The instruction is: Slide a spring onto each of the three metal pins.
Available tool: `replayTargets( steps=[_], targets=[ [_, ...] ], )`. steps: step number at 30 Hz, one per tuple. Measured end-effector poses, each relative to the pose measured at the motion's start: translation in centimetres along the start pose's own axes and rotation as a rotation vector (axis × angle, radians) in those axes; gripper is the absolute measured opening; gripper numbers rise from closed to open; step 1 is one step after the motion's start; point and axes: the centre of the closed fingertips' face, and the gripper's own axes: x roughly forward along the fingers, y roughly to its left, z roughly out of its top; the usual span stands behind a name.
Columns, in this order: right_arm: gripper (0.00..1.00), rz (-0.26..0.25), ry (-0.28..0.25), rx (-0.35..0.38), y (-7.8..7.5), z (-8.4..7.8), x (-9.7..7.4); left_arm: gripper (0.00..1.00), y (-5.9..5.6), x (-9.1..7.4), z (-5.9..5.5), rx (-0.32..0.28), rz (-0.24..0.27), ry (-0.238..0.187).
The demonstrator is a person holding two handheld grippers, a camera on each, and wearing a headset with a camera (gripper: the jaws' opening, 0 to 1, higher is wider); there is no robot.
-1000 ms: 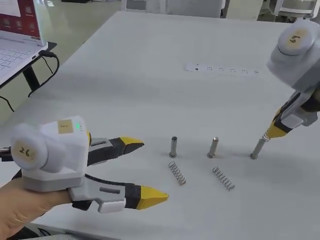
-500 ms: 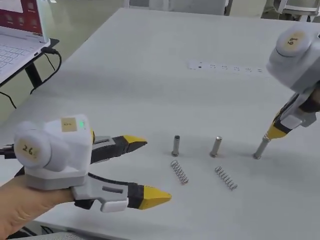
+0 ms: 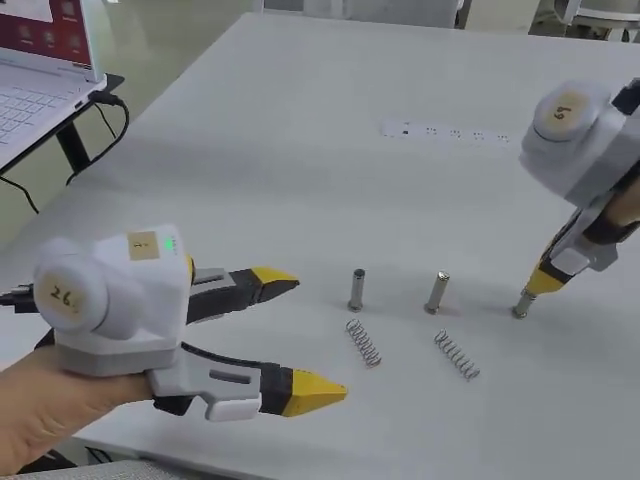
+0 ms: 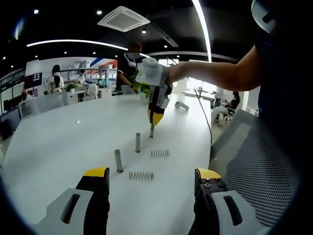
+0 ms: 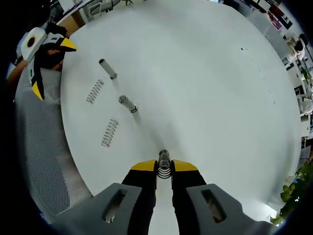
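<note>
We hold the right gripper [image 5: 164, 165] with its yellow-tipped jaws closed on a small coiled steel spring [image 5: 164, 171], set over the top of the rightmost short metal pin [image 3: 521, 304]. The left gripper [image 3: 320, 338] hovers with jaws wide open, gripping nothing. On the white worktop [image 3: 300, 150], one loose spring [image 3: 363, 342] lies near the bare left pin [image 3: 357, 290], and a second loose spring [image 3: 457, 355] lies near the bare middle pin [image 3: 438, 293].

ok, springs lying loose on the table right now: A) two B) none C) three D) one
A: one loose spring and a second loose spring lie flat on the table; the third spring sits in the right gripper jaws.
</note>
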Motion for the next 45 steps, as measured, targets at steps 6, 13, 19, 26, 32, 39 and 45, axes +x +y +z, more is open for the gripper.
replayTargets(
  steps=[6, 13, 19, 26, 32, 39, 45],
  targets=[
    [0.09, 0.007, 0.015, 0.016, -0.4, -0.3, 1.5, 0.66, 0.1, 0.0, 0.0, 0.000, 0.003, 0.001],
    [0.09, 0.005, 0.017, 0.019, -0.6, -0.5, 2.3, 0.66, 0.1, 0.0, 0.1, 0.002, 0.004, 0.001],
    [0.09, 0.004, 0.001, 0.015, -0.7, -0.4, 2.4, 0.66, 0.0, 0.0, 0.0, 0.002, 0.003, 0.003],
    [0.13, -0.019, -0.043, 0.011, -0.8, 0.0, 1.5, 0.66, -0.1, 0.0, 0.0, 0.003, 0.000, 0.005],
    [0.16, -0.060, -0.077, -0.005, -0.7, 0.0, 0.1, 0.66, -0.3, 0.0, -0.1, 0.009, -0.008, 0.010],
    [0.17, -0.107, -0.129, -0.012, 0.5, 0.3, -2.5, 0.65, -0.5, 0.0, -0.1, 0.011, -0.016, 0.012],
    [0.16, -0.118, -0.191, -0.059, 3.2, 1.9, -4.6, 0.65, -0.6, 0.0, 0.0, 0.013, -0.021, 0.009]
  ],
)
